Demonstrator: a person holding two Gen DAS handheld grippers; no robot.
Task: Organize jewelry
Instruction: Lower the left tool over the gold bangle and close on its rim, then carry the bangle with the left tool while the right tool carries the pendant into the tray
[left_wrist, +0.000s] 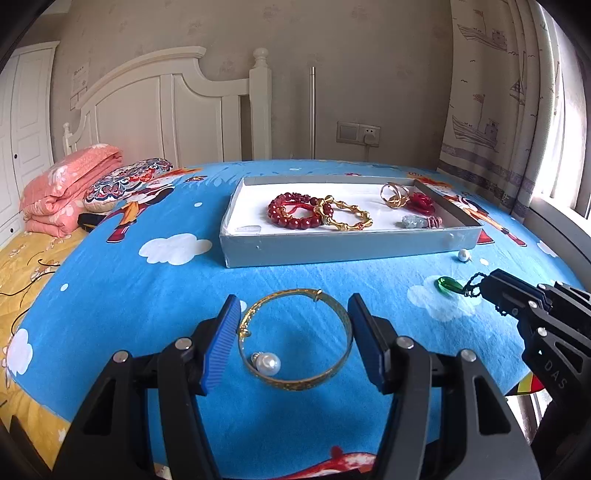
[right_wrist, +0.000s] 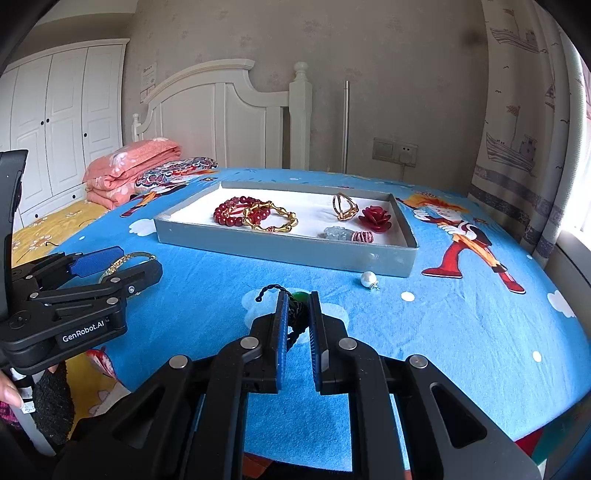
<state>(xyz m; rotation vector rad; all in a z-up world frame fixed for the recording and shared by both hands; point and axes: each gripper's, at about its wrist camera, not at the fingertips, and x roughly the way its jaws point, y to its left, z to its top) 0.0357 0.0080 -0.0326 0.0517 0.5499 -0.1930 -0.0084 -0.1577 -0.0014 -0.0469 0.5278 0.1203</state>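
A gold bangle (left_wrist: 295, 338) lies on the blue bedsheet between the open blue pads of my left gripper (left_wrist: 293, 343); a pearl earring (left_wrist: 266, 363) lies inside the bangle. My right gripper (right_wrist: 297, 321) is shut on the black cord (right_wrist: 295, 314) of a green pendant (left_wrist: 447, 286), whose green drop rests on the sheet. A second pearl (left_wrist: 463, 255) lies near the tray's front right corner. The grey tray (left_wrist: 332, 245) holds a red bead bracelet (left_wrist: 291, 212), a gold bamboo bracelet (left_wrist: 347, 218), gold rings (left_wrist: 395, 195), a red rose (right_wrist: 375, 218) and a pale stone (right_wrist: 338, 233).
Folded pink quilt (left_wrist: 62, 192) and a patterned pillow (left_wrist: 129, 181) lie at the left of the bed. A white headboard (left_wrist: 166, 110) stands behind. Curtains (left_wrist: 498, 110) hang at the right. A wardrobe (right_wrist: 55, 122) stands far left.
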